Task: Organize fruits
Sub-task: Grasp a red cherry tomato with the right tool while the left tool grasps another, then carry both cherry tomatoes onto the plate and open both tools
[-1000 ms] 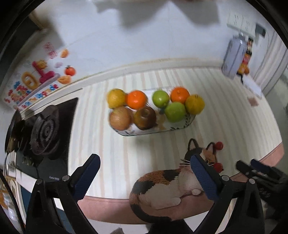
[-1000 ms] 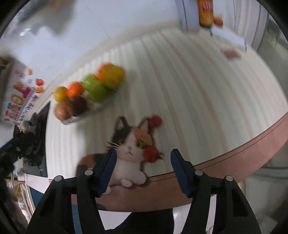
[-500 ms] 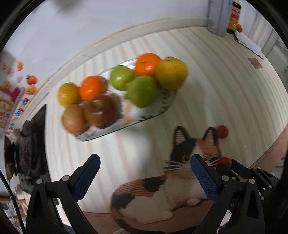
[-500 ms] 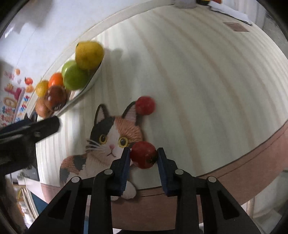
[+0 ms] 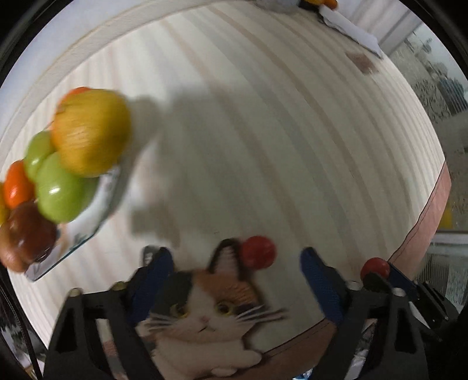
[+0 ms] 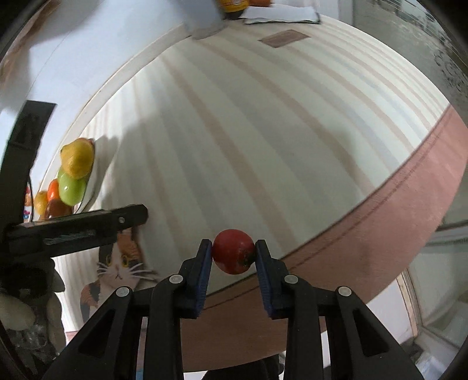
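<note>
My right gripper (image 6: 233, 255) is shut on a small red tomato (image 6: 233, 255) and holds it above the table's front edge; that tomato also shows in the left wrist view (image 5: 375, 267). My left gripper (image 5: 237, 274) is open and empty, its jaws either side of a second red tomato (image 5: 259, 252) lying by the ear of the cat mat (image 5: 204, 309). A fruit plate (image 5: 87, 222) at the left holds a yellow fruit (image 5: 92, 131), green apples (image 5: 63, 190), an orange (image 5: 17, 184) and a brown fruit (image 5: 27, 233).
The striped tablecloth (image 6: 263, 131) has a pink border (image 6: 380, 233) at the front edge. A bottle and papers (image 6: 278, 11) stand at the far back by the wall. The left gripper's black body (image 6: 73, 231) reaches in from the left of the right wrist view.
My right gripper has lifted the tomato off the cat mat and pulled it back to the right. My left gripper has swung right and forward toward the second tomato.
</note>
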{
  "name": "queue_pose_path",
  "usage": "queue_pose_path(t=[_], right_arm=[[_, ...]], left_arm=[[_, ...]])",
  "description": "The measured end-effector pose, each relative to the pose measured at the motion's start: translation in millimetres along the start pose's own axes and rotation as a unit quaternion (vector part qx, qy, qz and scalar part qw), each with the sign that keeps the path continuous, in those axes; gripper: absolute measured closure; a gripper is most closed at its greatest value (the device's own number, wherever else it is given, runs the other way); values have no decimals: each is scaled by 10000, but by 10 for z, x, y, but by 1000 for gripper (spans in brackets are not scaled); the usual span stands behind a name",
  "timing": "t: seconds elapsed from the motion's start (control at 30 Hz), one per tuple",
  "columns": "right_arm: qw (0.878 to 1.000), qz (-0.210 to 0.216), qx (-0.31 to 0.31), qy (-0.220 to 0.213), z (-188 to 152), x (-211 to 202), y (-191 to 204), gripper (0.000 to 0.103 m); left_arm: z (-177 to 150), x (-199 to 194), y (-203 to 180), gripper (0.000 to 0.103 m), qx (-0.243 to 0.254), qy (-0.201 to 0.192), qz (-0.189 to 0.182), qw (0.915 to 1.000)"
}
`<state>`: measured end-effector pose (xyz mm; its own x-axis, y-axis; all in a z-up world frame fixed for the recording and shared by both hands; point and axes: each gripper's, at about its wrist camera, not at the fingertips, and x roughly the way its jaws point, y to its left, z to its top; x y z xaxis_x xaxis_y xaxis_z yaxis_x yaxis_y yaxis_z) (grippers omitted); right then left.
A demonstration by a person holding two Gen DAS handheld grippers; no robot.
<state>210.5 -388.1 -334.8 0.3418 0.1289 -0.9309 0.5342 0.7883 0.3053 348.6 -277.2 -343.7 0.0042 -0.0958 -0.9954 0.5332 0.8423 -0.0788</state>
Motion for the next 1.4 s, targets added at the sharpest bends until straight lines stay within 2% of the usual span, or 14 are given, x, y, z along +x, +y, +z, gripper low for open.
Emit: queue_pose_path(t=[0.07,0.17,0.23,0.27,0.3,0.37,0.77,0.97,1.1,1.23,1.4], right_arm=[[10000,-11,57,-1,0,2,-41,71],[9999,-13,99,19,6,21,-101,71],[9999,-13,103,22,9,28,-98,71],[10000,-15,94,17,6,21,-92,71],[10000,-24,81,1,0,14,-76,71],[10000,-9,79,-19,-7,-8,-65,71],[9998,36,-159,-116,56,-121,116,71],[9987,334,-368,-76,90,-99,449,71],[9956,705,-623,-30,128,-82,847,71],[9887,1297,-747,111,215,5,1332,71],[9771,1977,-645,446,402,309,1911,71]], left_arm=[[10,86,-57,39,73,113,-48,9999],[7,81,-135,44,202,6,-15,9998],[16,70,-159,55,227,-41,-24,9997],[19,58,-164,67,255,-70,-15,9996],[35,52,-168,74,274,-61,-36,9996],[32,51,-182,79,259,-39,-92,9996],[-92,-168,62,80,89,-205,-233,9995],[-212,-479,361,80,-187,-410,-400,9982],[-303,-746,714,80,-539,-598,-526,9954],[-342,-1073,1140,80,-896,-816,-546,9911],[-186,-1221,1676,80,-1295,-885,-510,9863]])
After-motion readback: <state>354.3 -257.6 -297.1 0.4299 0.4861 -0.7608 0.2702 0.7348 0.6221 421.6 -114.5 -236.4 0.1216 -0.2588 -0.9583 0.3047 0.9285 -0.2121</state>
